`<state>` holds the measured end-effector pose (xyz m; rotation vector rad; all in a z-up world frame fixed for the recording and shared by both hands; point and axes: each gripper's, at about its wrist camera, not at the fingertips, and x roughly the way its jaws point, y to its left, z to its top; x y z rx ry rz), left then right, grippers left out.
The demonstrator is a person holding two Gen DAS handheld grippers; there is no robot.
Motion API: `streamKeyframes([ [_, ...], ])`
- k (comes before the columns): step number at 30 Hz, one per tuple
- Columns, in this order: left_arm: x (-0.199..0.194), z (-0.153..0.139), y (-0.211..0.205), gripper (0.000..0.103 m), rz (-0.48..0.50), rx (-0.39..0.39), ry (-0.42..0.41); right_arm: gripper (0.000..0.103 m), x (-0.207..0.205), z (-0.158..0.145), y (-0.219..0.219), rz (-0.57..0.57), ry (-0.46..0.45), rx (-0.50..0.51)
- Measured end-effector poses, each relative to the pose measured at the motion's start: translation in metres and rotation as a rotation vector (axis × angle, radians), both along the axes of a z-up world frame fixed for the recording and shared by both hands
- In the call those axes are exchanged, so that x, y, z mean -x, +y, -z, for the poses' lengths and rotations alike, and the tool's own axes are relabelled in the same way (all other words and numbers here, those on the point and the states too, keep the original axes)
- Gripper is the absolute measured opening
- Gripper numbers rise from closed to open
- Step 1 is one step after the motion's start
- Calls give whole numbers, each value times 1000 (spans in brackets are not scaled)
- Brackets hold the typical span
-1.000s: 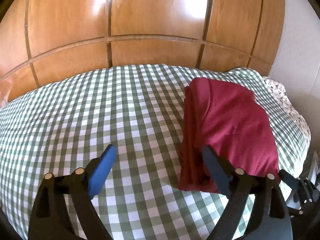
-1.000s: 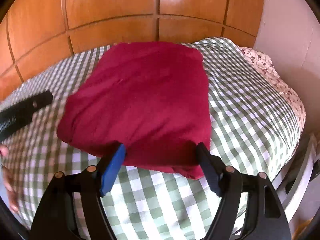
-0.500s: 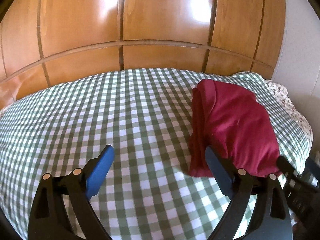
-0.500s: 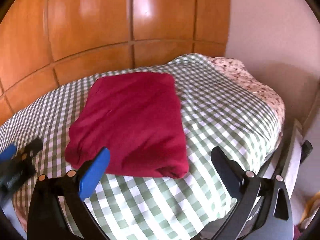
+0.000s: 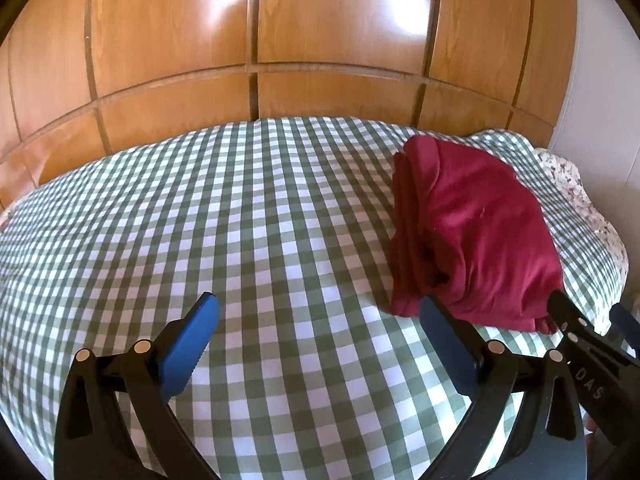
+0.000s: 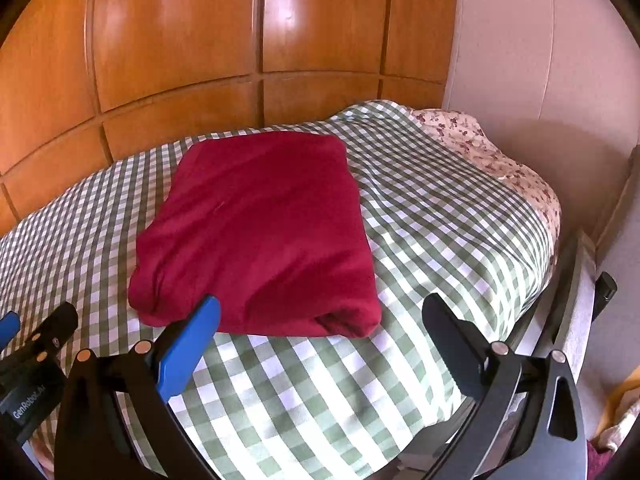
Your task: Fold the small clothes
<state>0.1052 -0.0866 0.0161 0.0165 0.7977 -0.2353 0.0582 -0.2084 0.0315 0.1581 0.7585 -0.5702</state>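
Your right tool (image 6: 320, 316) hangs spread apart just before the folded maroon garment (image 6: 260, 232) on the green checked bedspread (image 6: 440, 220); your left tool (image 5: 316, 312), also apart, holds nothing, garment to its right.

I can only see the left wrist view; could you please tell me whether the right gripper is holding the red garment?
Observer: No. The right gripper is open, jaws wide apart, and holds nothing.
Operator: Thank you. Is the garment's right side tidy?
Observer: Yes. The red garment has a straight right edge there.
Operator: Does it hang over the bed's side?
Observer: No. A wide strip of checked cover lies between.
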Motion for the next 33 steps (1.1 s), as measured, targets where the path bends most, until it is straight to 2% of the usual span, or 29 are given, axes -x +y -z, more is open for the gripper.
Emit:
streamKeyframes([
  [5, 7, -5, -3, 99, -23, -34, -55, 101, 1, -1, 2, -3, -9, 6],
  [9, 8, -3, -4, 99, -17, -48, -61, 101, 0, 1, 2, -10, -6, -12],
  [24, 12, -3, -2, 99, -26, -14, -55, 101, 1, 4, 8, -27, -9, -38],
  [30, 15, -7, -1, 99, -24, 5, -61, 101, 5, -6, 12, -39, -63, -4],
  [33, 17, -11, 2, 99, -31, 14, -69, 101, 4, -4, 10, -31, -53, -16],
])
